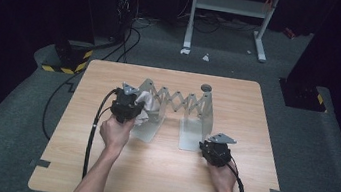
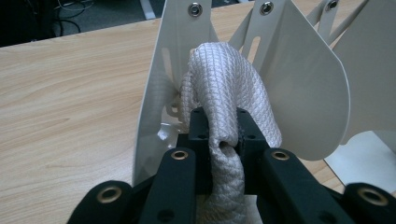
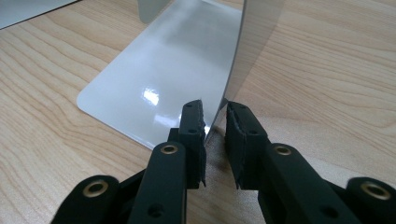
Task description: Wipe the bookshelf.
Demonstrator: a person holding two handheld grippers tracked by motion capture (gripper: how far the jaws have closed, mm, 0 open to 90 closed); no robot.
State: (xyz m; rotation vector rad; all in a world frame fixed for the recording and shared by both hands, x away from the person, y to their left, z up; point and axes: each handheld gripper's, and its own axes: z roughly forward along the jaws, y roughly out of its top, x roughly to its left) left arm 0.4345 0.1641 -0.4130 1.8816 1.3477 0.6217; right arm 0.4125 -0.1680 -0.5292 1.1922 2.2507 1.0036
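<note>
Cloth (image 2: pixel 229 93), white and waffle-textured, is sitting pinched between the narrow jaws of the left gripper (image 2: pixel 219 128), pressing against the left end plate of the extending metal rack (image 1: pixel 177 102) at roughly 10 o'clock from table centre. Right gripper (image 3: pixel 214 116) is bracing the rack's right upright plate (image 3: pixel 243 56) at about 4 o'clock, jaws narrow and straddling the sheet's edge; whether the pads are actually pressing cannot be told. Judgement: wiping is underway on the left plate; remaining plates and lattice are probably still waiting.
</note>
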